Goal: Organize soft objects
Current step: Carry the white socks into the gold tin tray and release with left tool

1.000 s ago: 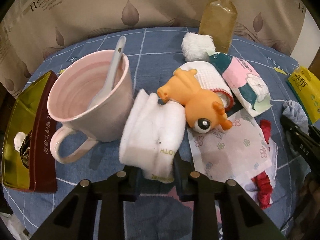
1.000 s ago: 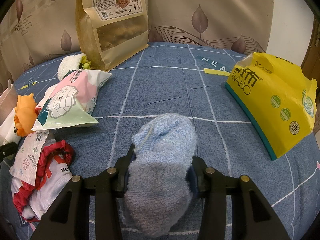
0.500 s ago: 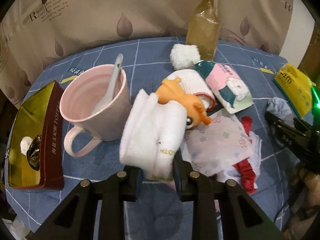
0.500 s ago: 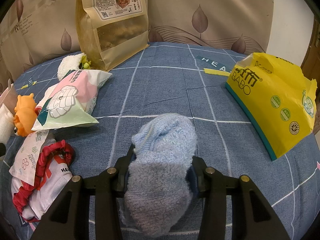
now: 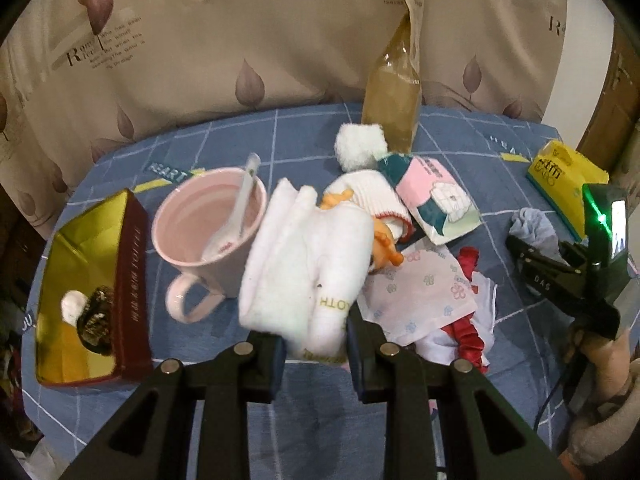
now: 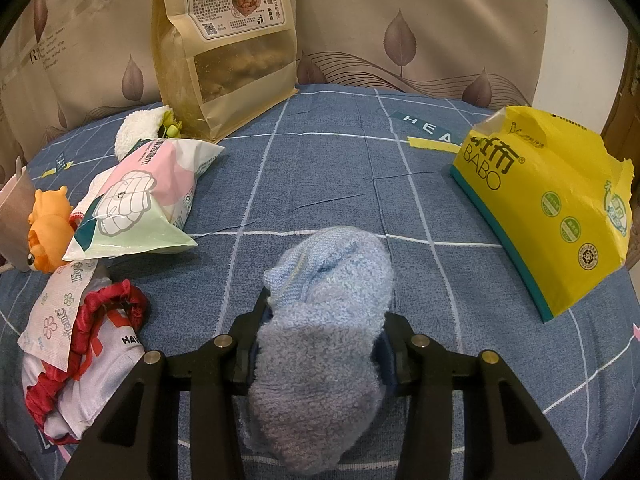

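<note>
My left gripper (image 5: 316, 338) is shut on a folded white towel (image 5: 304, 264) and holds it lifted above the blue cloth, in front of the pink mug (image 5: 208, 236) and the orange toy (image 5: 384, 240). My right gripper (image 6: 320, 344) is shut on a light blue towel (image 6: 324, 320) that rests low over the blue tablecloth; it also shows in the left wrist view (image 5: 534, 226). A white knit piece (image 5: 368, 196) lies behind the orange toy. A fluffy white ball (image 5: 358, 146) lies further back.
A gold and maroon box (image 5: 88, 292) stands left of the mug. A pink tissue pack (image 6: 140, 204), floral packet (image 6: 60, 312) and red-trimmed cloth (image 6: 96, 344) lie at centre. A tall snack bag (image 6: 224, 44) stands at the back. A yellow pack (image 6: 548, 208) lies right.
My left gripper has risen and pulled back with the white towel, which now hangs clear of the cloth and covers part of the orange toy. The right gripper has not moved.
</note>
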`<move>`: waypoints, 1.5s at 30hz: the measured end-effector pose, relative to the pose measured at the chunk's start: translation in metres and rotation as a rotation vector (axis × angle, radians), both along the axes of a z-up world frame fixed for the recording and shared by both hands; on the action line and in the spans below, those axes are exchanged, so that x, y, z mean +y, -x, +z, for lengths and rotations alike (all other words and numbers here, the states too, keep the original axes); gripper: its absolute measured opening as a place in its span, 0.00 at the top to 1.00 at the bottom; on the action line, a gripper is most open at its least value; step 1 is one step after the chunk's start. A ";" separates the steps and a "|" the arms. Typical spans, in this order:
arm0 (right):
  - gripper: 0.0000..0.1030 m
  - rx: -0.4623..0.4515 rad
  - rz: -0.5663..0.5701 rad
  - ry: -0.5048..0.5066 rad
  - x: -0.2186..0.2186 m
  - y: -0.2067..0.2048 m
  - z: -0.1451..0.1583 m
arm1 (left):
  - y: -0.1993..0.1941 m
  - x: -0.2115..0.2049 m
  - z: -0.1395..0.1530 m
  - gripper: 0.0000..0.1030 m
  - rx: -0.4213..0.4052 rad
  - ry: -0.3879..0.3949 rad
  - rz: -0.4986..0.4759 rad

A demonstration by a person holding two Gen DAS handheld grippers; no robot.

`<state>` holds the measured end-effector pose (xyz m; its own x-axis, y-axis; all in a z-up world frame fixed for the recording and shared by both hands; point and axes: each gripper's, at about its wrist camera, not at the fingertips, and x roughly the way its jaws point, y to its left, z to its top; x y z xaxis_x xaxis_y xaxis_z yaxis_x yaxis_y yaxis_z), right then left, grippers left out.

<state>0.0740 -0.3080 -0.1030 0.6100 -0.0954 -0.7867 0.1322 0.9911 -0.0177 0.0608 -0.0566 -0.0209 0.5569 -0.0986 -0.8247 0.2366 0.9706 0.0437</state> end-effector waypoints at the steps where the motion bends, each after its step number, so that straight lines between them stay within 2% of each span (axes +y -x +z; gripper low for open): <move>1: 0.58 0.000 0.000 0.000 0.000 0.000 0.000 | 0.000 0.003 0.003 0.75 -0.008 -0.003 0.002; 7: 0.58 0.000 0.001 0.001 0.000 0.000 0.000 | -0.005 0.037 0.023 0.75 -0.050 -0.014 0.063; 16: 0.58 -0.001 0.001 0.002 0.000 0.000 0.000 | -0.027 0.128 0.037 0.75 -0.089 -0.084 0.257; 23: 0.58 0.000 0.001 0.008 0.001 0.000 0.000 | -0.043 0.199 0.023 0.75 -0.050 -0.122 0.386; 28: 0.57 -0.001 0.002 0.007 0.002 0.000 0.000 | -0.055 0.235 0.006 0.75 -0.013 -0.141 0.432; 34: 0.57 -0.001 0.001 0.017 0.001 0.000 0.000 | -0.081 0.262 -0.014 0.75 0.043 -0.111 0.458; 40: 0.56 0.000 -0.004 0.022 0.000 0.001 0.000 | -0.105 0.272 -0.031 0.74 0.073 -0.130 0.465; 45: 0.56 0.000 -0.004 0.026 -0.002 0.000 -0.001 | -0.118 0.282 -0.044 0.69 0.107 -0.113 0.482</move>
<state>0.0735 -0.3099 -0.1037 0.6092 -0.1185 -0.7841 0.1366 0.9897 -0.0435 0.1785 0.2251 -0.0648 0.4288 0.2424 -0.8703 -0.2284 0.9611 0.1552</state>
